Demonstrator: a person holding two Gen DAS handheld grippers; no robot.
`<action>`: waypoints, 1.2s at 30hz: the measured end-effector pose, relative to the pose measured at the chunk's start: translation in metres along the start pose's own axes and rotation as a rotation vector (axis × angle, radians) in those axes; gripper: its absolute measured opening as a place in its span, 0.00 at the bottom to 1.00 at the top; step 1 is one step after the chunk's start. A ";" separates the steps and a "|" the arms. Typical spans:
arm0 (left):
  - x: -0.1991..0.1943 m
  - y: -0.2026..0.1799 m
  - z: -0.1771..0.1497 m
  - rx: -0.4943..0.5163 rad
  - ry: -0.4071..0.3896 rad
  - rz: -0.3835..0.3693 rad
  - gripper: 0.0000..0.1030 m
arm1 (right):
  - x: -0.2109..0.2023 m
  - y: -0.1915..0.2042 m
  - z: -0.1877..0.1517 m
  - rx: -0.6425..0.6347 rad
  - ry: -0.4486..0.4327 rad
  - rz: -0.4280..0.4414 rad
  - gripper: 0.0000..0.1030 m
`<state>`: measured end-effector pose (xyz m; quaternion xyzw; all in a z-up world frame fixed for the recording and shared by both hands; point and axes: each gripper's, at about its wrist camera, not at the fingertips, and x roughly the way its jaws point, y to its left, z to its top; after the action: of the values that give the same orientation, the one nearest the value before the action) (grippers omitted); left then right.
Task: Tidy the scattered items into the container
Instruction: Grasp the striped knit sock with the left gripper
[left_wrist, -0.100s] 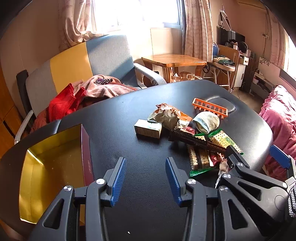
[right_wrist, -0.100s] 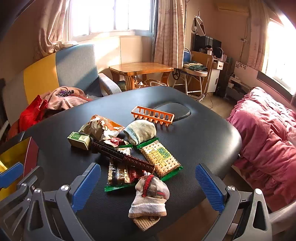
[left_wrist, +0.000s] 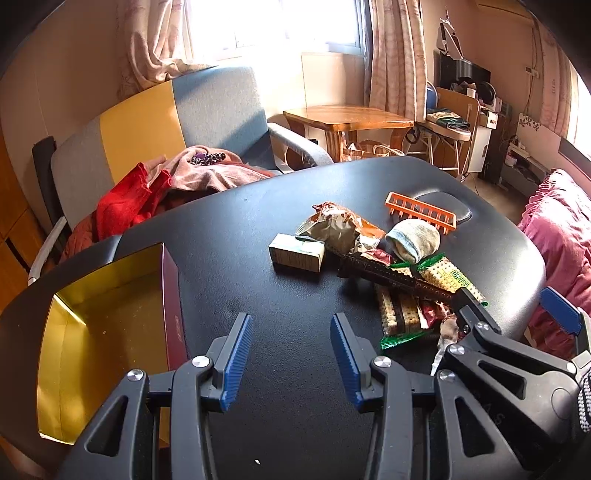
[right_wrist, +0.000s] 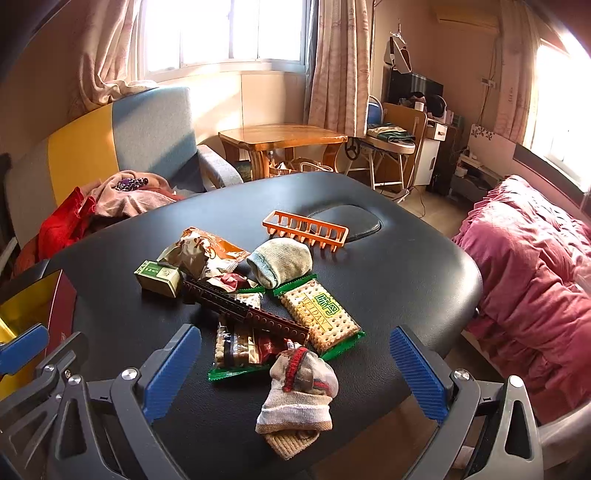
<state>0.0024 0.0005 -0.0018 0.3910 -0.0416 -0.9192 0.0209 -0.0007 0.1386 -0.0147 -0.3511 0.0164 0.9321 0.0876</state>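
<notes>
Left gripper (left_wrist: 291, 356): hovering agape over bare table (left_wrist: 258, 288), holding nothing.
Right gripper (right_wrist: 295, 373): gaping wide around the sock (right_wrist: 299, 391).
Box (left_wrist: 107, 332): sitting open at left.
Snacks (right_wrist: 317, 317): lying piled mid-table.

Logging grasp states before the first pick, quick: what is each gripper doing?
Left gripper: open, holding nothing, over the black padded table.
Right gripper: wide open, empty, either side of the striped grey sock.

Left gripper (left_wrist: 291, 354): jaws parted, nothing between the blue pads, held low and level. Right gripper (right_wrist: 295, 365): jaws spread wide, also empty, just to the left gripper's right. Height above surface unclear, probably hovering.
</notes>
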 end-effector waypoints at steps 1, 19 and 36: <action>0.000 0.000 -0.001 0.000 0.001 0.001 0.43 | 0.000 -0.001 -0.001 0.001 0.001 0.001 1.00; 0.033 0.012 -0.035 -0.012 0.131 -0.141 0.43 | 0.004 -0.065 -0.025 0.079 0.076 0.362 1.00; 0.034 0.036 -0.060 -0.023 0.184 -0.155 0.43 | 0.071 -0.049 -0.040 0.169 0.305 0.617 1.00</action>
<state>0.0218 -0.0416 -0.0640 0.4754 0.0012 -0.8787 -0.0422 -0.0188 0.1942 -0.0897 -0.4561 0.2118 0.8469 -0.1728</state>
